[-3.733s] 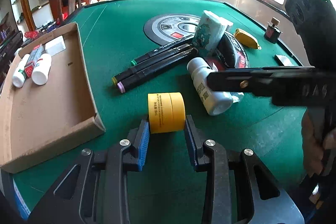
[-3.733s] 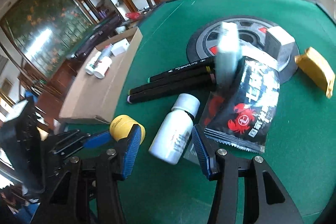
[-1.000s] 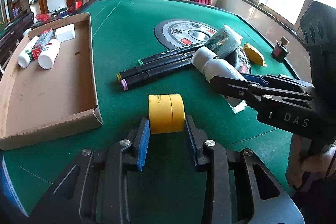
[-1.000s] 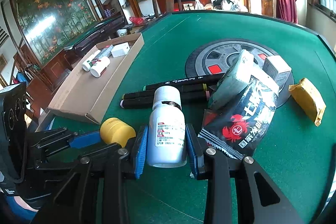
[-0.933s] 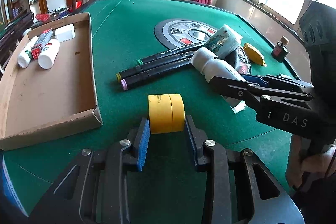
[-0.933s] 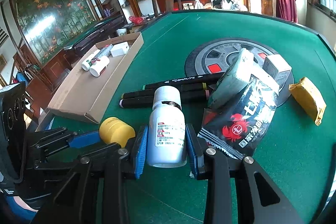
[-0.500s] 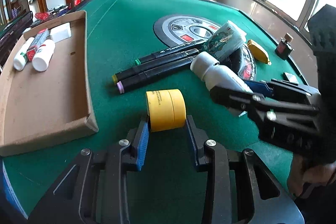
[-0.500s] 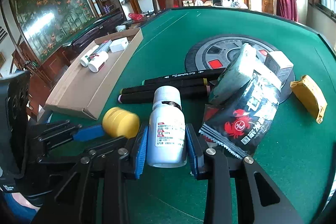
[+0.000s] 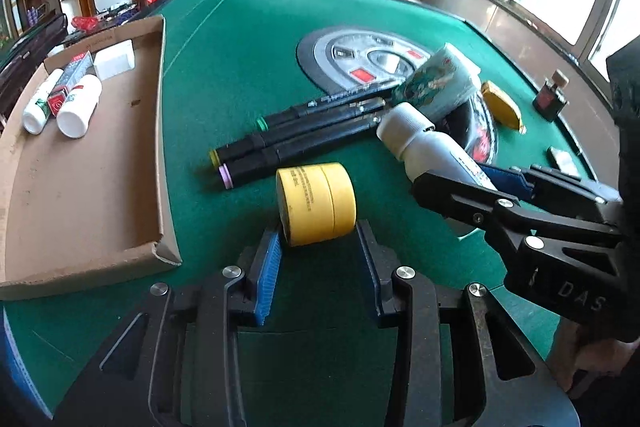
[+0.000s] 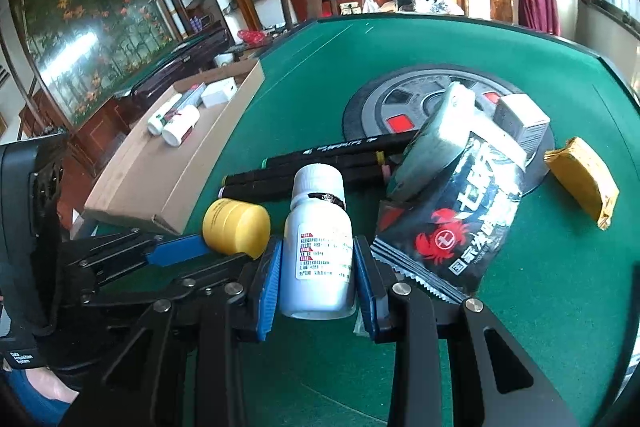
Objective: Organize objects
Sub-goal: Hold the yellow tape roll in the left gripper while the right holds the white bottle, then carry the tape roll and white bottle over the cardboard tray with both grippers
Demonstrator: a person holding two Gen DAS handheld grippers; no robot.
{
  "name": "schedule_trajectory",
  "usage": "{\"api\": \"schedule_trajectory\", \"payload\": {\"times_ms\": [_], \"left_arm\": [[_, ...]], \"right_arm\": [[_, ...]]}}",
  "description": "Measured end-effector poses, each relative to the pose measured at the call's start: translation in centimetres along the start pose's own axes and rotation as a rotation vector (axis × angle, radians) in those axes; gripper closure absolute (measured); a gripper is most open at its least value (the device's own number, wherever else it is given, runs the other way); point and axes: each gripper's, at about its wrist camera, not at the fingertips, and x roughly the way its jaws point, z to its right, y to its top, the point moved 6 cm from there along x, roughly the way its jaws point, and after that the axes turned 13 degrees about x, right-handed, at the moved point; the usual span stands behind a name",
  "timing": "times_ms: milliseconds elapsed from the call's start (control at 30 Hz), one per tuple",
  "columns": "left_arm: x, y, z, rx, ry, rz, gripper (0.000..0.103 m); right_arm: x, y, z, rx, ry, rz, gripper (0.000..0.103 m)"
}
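Observation:
My left gripper point(image 9: 318, 245) is shut on a yellow tape roll point(image 9: 316, 202), which also shows in the right wrist view point(image 10: 236, 226). My right gripper point(image 10: 316, 267) is shut on a white pill bottle point(image 10: 319, 247) and holds it above the green table; the bottle also shows in the left wrist view point(image 9: 424, 143). A cardboard tray point(image 9: 80, 187) lies at the left with two white bottles point(image 9: 78, 99), a tube and a white box at its far end. Three black markers point(image 9: 304, 135) lie on the felt ahead.
A black snack packet point(image 10: 452, 223), a tissue pack point(image 10: 440, 135), a white box point(image 10: 520, 119) and a yellow packet point(image 10: 580, 175) lie around the round centre panel point(image 10: 400, 99). A small dark bottle point(image 9: 552, 95) stands at the far right edge.
Both grippers have risen a little with their objects and the tape roll has tilted slightly. The right gripper with the bottle has come nearer to the left gripper.

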Motion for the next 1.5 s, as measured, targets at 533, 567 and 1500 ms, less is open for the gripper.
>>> {"api": "schedule_trajectory", "payload": {"times_ms": [533,567,1500], "left_arm": [[0.9,1.6,-0.6,-0.014,0.037,0.028,0.071],[0.8,1.5,-0.7,-0.019,0.039,0.031,0.071],[-6.6,0.8,-4.2,-0.119,0.003,0.205,0.071]], "right_arm": [[0.1,0.2,0.0,0.002,0.007,-0.002,0.069],[0.0,0.3,0.1,0.003,0.007,-0.002,0.069],[-0.6,0.2,-1.6,0.030,0.075,0.001,0.069]]}}
